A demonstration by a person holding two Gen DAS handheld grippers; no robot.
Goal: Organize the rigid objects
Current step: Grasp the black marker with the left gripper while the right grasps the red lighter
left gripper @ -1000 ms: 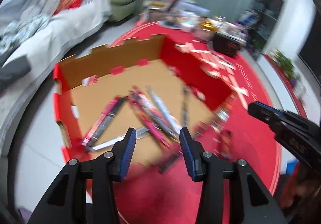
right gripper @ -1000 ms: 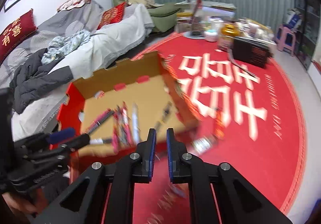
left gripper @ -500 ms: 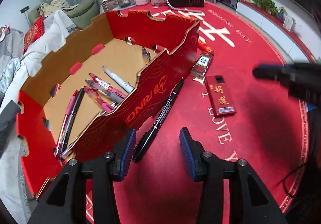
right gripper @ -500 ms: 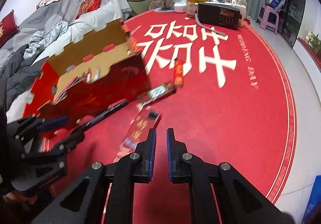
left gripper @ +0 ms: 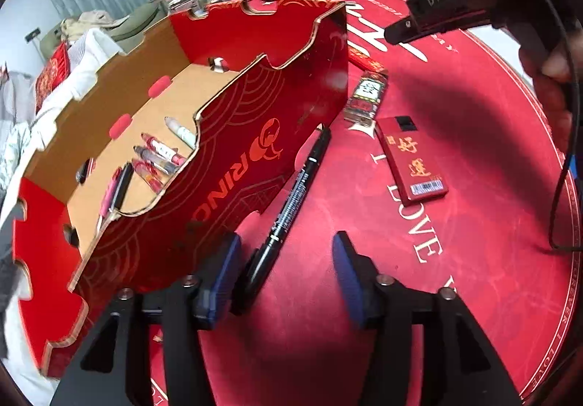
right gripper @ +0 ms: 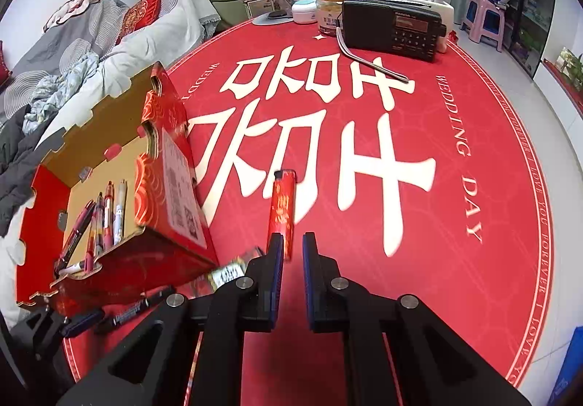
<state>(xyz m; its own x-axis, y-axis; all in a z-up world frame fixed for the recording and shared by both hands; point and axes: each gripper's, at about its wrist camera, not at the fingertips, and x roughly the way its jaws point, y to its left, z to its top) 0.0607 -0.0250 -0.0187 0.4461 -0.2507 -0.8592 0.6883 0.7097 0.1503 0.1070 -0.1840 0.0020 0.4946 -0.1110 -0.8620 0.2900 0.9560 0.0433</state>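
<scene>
A red cardboard box point(left gripper: 277, 122) with several pens point(left gripper: 156, 158) inside stands on the red round table; it also shows in the right wrist view point(right gripper: 160, 253). A black marker point(left gripper: 291, 202) lies on the table beside the box wall, its near end between the fingers of my open left gripper point(left gripper: 284, 271). A flat red pack point(left gripper: 411, 158) and a clear-wrapped pack point(left gripper: 368, 93) lie to the right. My right gripper point(right gripper: 293, 253) is almost closed and empty, just short of a red tube-like pack point(right gripper: 282, 209).
A black radio point(right gripper: 393, 29), jars and small items point(right gripper: 328, 5) crowd the table's far edge. A sofa with clothes point(right gripper: 73, 71) is to the left. The red tablecloth point(right gripper: 437, 224) has white characters.
The left gripper has moved down and closer to the black marker. The right gripper has swung right and forward toward the red tube-like pack. Both views dropped lower over the table.
</scene>
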